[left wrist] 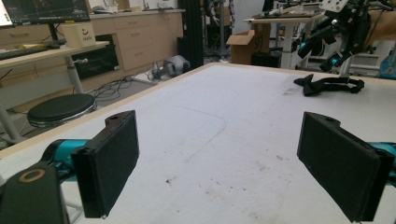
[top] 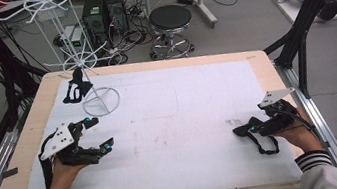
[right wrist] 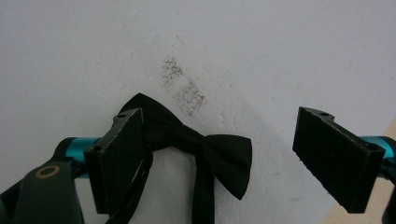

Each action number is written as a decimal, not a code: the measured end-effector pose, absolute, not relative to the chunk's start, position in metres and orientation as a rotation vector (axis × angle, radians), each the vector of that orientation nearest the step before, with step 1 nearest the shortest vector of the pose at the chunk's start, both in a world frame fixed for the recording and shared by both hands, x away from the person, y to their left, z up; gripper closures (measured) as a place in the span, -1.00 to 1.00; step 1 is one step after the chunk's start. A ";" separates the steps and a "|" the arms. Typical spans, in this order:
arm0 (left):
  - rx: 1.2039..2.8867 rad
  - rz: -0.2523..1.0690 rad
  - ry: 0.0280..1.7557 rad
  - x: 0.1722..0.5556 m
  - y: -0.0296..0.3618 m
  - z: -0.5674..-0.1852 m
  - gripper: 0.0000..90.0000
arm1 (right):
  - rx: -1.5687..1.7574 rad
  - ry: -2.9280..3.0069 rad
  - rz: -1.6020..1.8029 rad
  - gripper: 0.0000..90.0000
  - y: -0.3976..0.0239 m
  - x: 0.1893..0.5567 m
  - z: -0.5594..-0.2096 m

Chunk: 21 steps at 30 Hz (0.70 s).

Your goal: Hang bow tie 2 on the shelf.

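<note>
A black bow tie (top: 242, 129) with a strap lies flat on the white table cover (top: 181, 123) near the right edge. My right gripper (top: 250, 123) hangs just over it, open. In the right gripper view the bow tie (right wrist: 215, 151) lies between the jaws, one wing beside the left pad (right wrist: 119, 158), and the right pad stands well apart from it. My left gripper (top: 100, 133) rests open at the left of the table, with nothing between its pads (left wrist: 112, 161). Far off in its view are the bow tie (left wrist: 327, 85) and the right gripper (left wrist: 336, 44).
A white wire rack (top: 101, 101) stands at the table's back left, with another black bow tie (top: 76, 86) hanging on it. Beyond the table are a black stool (top: 170, 21) and computer towers (top: 104, 13). A black frame post (top: 307, 18) rises at the right.
</note>
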<state>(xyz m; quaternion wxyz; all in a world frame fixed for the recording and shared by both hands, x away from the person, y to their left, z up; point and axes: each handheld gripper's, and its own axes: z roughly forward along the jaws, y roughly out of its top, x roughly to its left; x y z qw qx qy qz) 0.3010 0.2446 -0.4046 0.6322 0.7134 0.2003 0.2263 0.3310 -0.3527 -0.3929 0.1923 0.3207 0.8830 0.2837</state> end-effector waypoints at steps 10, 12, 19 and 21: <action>1.633 0.511 0.456 0.301 0.242 -0.405 -0.70 | 0.891 2.533 0.690 -0.47 -0.358 0.337 -0.401; 1.631 0.512 0.458 0.302 0.242 -0.405 -0.70 | 0.880 2.547 0.662 -0.47 -0.359 0.338 -0.403; 1.635 0.508 0.457 0.302 0.242 -0.405 -0.70 | 0.901 2.573 0.621 -0.41 -0.361 0.340 -0.407; 1.631 0.508 0.459 0.302 0.242 -0.405 -0.70 | 0.901 2.583 0.612 -0.40 -0.361 0.342 -0.408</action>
